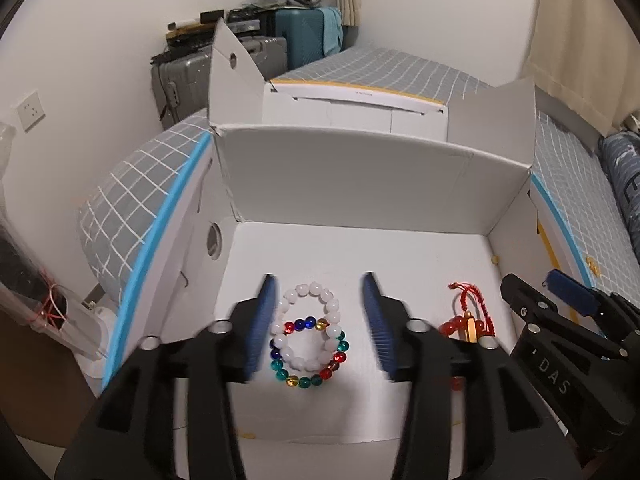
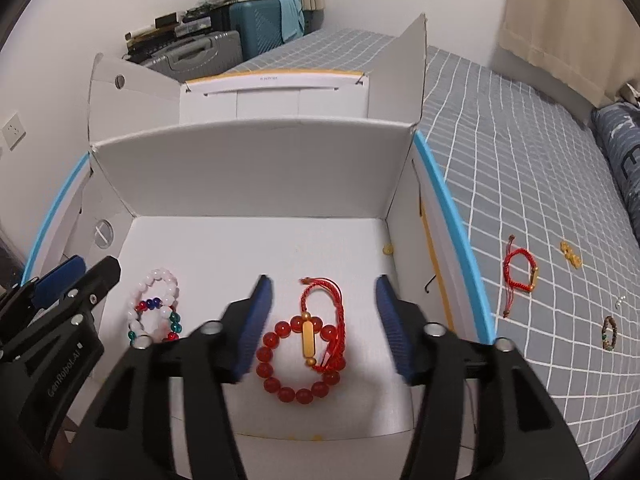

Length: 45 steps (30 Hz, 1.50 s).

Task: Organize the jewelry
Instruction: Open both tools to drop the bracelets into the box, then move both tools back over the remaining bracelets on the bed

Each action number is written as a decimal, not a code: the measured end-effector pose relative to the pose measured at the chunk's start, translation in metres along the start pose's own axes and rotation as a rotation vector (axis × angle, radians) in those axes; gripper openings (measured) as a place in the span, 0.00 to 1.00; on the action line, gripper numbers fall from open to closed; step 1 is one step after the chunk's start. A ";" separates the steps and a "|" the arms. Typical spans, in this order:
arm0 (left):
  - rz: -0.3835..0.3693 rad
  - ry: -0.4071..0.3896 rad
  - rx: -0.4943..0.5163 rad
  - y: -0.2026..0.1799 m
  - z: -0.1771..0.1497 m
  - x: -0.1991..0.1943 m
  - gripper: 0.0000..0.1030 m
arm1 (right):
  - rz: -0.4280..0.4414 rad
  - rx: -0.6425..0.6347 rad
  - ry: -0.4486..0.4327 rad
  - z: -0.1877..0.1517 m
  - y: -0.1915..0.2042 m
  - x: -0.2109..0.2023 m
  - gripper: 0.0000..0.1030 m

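A white cardboard box (image 1: 360, 176) stands open on the bed. On its floor a white bead bracelet (image 1: 310, 304) overlaps a multicoloured glass bead bracelet (image 1: 316, 372). Both lie between the fingers of my left gripper (image 1: 319, 277), which is open with its pads clear of the beads. To the right, a red bead bracelet (image 2: 296, 360) and a red cord bracelet with a yellow tube bead (image 2: 320, 320) lie between the fingers of my right gripper (image 2: 324, 280). It is open too and touches neither. The two grippers hang side by side over the box floor.
Outside the box, on the grey checked sheet (image 2: 520, 160) to the right, lie a red cord bracelet (image 2: 520, 272), a yellow charm (image 2: 571, 258) and a dark bead bracelet (image 2: 609, 332). Box flaps stand up at the back and sides. Suitcases (image 2: 256, 28) stand by the far wall.
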<state>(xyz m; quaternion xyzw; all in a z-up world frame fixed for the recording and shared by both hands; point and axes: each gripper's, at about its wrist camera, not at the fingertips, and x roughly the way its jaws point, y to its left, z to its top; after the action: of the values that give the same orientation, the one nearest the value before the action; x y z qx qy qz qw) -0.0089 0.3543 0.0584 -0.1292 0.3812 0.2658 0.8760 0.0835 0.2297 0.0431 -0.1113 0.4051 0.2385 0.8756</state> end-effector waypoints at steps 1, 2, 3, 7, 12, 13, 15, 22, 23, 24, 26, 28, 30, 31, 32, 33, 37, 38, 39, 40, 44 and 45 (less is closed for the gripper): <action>0.004 -0.012 -0.003 0.001 0.000 -0.003 0.58 | -0.002 0.001 -0.007 0.001 -0.001 -0.003 0.59; 0.010 -0.019 -0.002 0.001 0.000 -0.005 0.62 | -0.008 0.002 -0.017 0.002 -0.002 -0.006 0.62; 0.012 -0.024 0.000 0.001 0.000 -0.008 0.67 | -0.012 0.002 -0.028 0.003 -0.004 -0.010 0.65; 0.006 -0.054 -0.003 0.000 0.001 -0.018 0.81 | -0.025 0.002 -0.075 0.006 -0.011 -0.023 0.76; 0.008 -0.088 0.010 -0.008 0.001 -0.030 0.93 | -0.044 0.008 -0.114 0.007 -0.023 -0.037 0.88; 0.002 -0.095 0.012 -0.011 0.001 -0.033 0.94 | -0.052 0.010 -0.119 0.006 -0.026 -0.039 0.89; -0.007 -0.107 0.016 -0.016 0.002 -0.035 0.95 | -0.072 0.030 -0.137 0.005 -0.036 -0.045 0.93; -0.049 -0.135 0.053 -0.045 0.002 -0.046 0.95 | -0.104 0.095 -0.151 0.001 -0.076 -0.059 0.93; -0.048 -0.139 0.060 -0.049 0.002 -0.046 0.95 | -0.110 0.099 -0.152 0.000 -0.081 -0.061 0.93; -0.051 -0.145 0.067 -0.054 0.002 -0.048 0.95 | -0.114 0.102 -0.152 -0.001 -0.086 -0.063 0.93; -0.068 -0.149 0.085 -0.066 0.002 -0.051 0.95 | -0.128 0.112 -0.154 -0.004 -0.097 -0.068 0.93; -0.092 -0.151 0.099 -0.076 0.002 -0.054 0.95 | -0.139 0.122 -0.153 -0.007 -0.108 -0.071 0.93; -0.104 -0.154 0.108 -0.087 0.002 -0.058 0.95 | -0.148 0.127 -0.152 -0.008 -0.117 -0.074 0.93; -0.108 -0.156 0.111 -0.092 0.002 -0.059 0.95 | -0.153 0.132 -0.153 -0.009 -0.123 -0.076 0.93; -0.115 -0.159 0.117 -0.098 0.002 -0.061 0.95 | -0.160 0.139 -0.154 -0.011 -0.129 -0.079 0.93; -0.123 -0.160 0.122 -0.104 0.001 -0.062 0.95 | -0.164 0.145 -0.155 -0.013 -0.135 -0.081 0.93; -0.154 -0.159 0.160 -0.132 -0.001 -0.066 0.95 | -0.184 0.174 -0.156 -0.020 -0.161 -0.087 0.93; -0.160 -0.159 0.168 -0.140 -0.002 -0.067 0.95 | -0.190 0.183 -0.156 -0.022 -0.169 -0.089 0.93; -0.168 -0.161 0.176 -0.148 -0.003 -0.069 0.95 | -0.195 0.188 -0.157 -0.023 -0.174 -0.091 0.93; -0.174 -0.165 0.184 -0.154 -0.005 -0.070 0.95 | -0.202 0.194 -0.158 -0.025 -0.181 -0.092 0.93; -0.199 -0.172 0.214 -0.181 -0.007 -0.075 0.95 | -0.228 0.205 -0.155 -0.030 -0.207 -0.097 0.93; -0.206 -0.171 0.217 -0.187 -0.007 -0.075 0.95 | -0.232 0.209 -0.153 -0.032 -0.212 -0.097 0.93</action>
<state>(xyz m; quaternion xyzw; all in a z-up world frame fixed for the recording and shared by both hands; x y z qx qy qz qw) 0.0496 0.1693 0.1132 -0.0492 0.3165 0.1417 0.9367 0.1162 0.0032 0.0971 -0.0471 0.3442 0.1000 0.9324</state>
